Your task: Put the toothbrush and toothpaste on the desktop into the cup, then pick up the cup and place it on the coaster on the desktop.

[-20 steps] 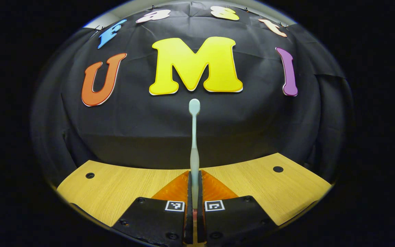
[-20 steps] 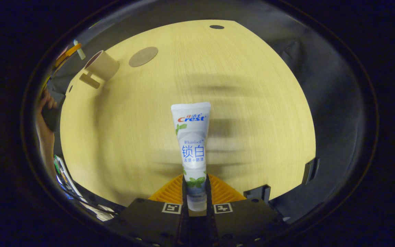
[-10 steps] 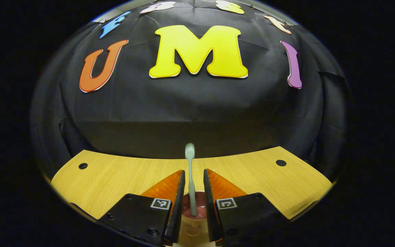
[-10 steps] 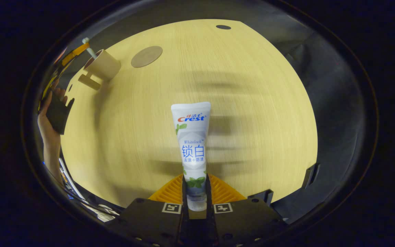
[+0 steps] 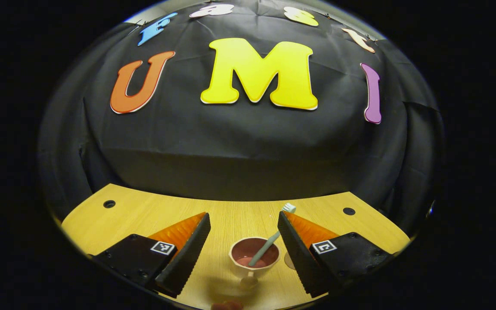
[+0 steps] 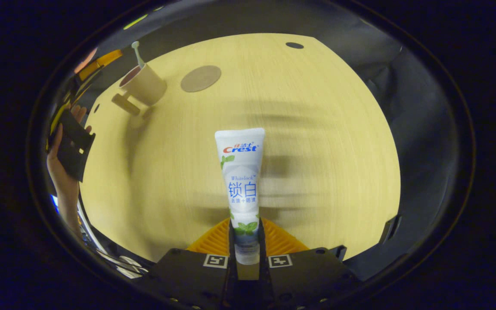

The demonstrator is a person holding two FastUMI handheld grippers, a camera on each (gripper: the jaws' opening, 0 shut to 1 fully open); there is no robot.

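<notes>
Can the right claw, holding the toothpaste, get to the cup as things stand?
Probably yes. The right claw grips the toothpaste, and bare desktop lies between it and the cup. The toothbrush leans inside, leaving room at the mouth; the left claw is open above it.

Pale toothbrush (image 5: pixel 269 243) leans head-up in cream cup (image 5: pixel 254 260) on desktop; round brown coaster (image 6: pixel 200 78) lies flat near cup; white toothpaste (image 6: pixel 241 181) tube held above desktop.
</notes>
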